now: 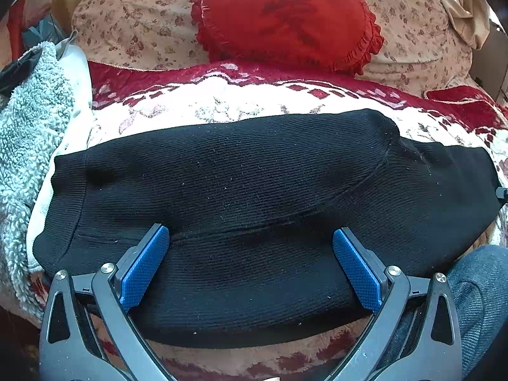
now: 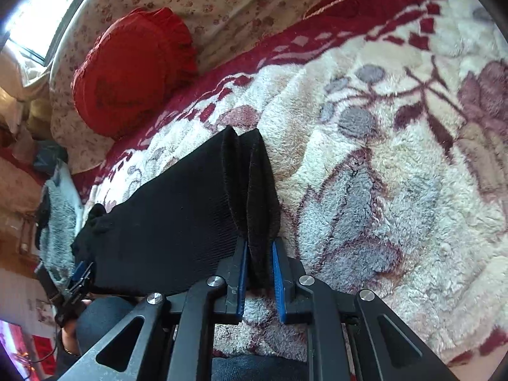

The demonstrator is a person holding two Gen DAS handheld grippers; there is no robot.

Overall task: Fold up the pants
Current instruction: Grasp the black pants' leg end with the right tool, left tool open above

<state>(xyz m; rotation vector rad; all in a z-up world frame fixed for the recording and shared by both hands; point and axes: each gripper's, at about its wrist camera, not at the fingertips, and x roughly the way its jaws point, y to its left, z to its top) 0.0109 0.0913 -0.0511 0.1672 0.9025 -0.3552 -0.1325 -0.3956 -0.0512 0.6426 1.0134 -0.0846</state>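
Note:
Black knit pants (image 1: 254, 190) lie folded lengthwise across a fleecy cream and red blanket (image 1: 222, 101). My left gripper (image 1: 250, 244) is open, its blue pads (image 1: 146, 263) spread wide over the near edge of the pants, holding nothing. In the right wrist view the pants (image 2: 177, 219) stretch away to the left. My right gripper (image 2: 257, 247) is shut on the end edge of the pants, with the black fabric pinched between its blue pads (image 2: 277, 273). The left gripper also shows in the right wrist view (image 2: 79, 276) at the far end of the pants.
A red ruffled cushion (image 1: 285, 16) leans on floral pillows (image 1: 136, 22) at the back. A grey fleecy garment (image 1: 28, 146) lies left of the pants. The person's knee in blue-grey trousers (image 1: 476, 292) sits at the near right. The blanket (image 2: 397, 158) spreads to the right.

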